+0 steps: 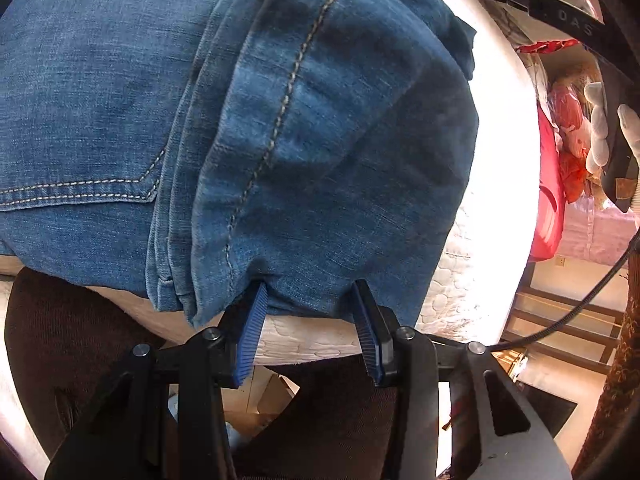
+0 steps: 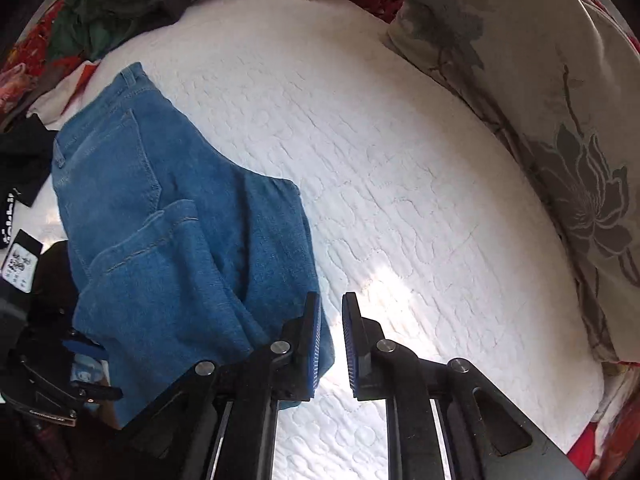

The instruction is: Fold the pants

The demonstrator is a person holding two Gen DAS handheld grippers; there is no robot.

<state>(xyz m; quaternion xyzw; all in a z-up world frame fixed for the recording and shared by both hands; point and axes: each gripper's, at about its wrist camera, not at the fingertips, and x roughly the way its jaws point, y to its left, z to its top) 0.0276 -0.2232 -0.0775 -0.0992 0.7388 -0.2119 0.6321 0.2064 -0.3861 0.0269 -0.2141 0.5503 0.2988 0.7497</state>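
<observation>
A white quilted bed [image 2: 400, 160] carries folded blue jeans [image 2: 168, 240] near its edge, long axis running away from the person. The left tongs [image 1: 308, 312] gape at the jeans' near fold, pads touching denim but not clenched — the nearer tool. The right tongs [image 2: 331, 336], slightly parted and empty, hover just beside the jeans' right edge.

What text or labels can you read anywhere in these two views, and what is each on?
"DAS": on the black frame of the right tool, partly cut off.
White lettering on the black cloth beside the jeans: unreadable.
Code-patterned white tag: blurred.
Small label on the left tool: too small to read.
</observation>
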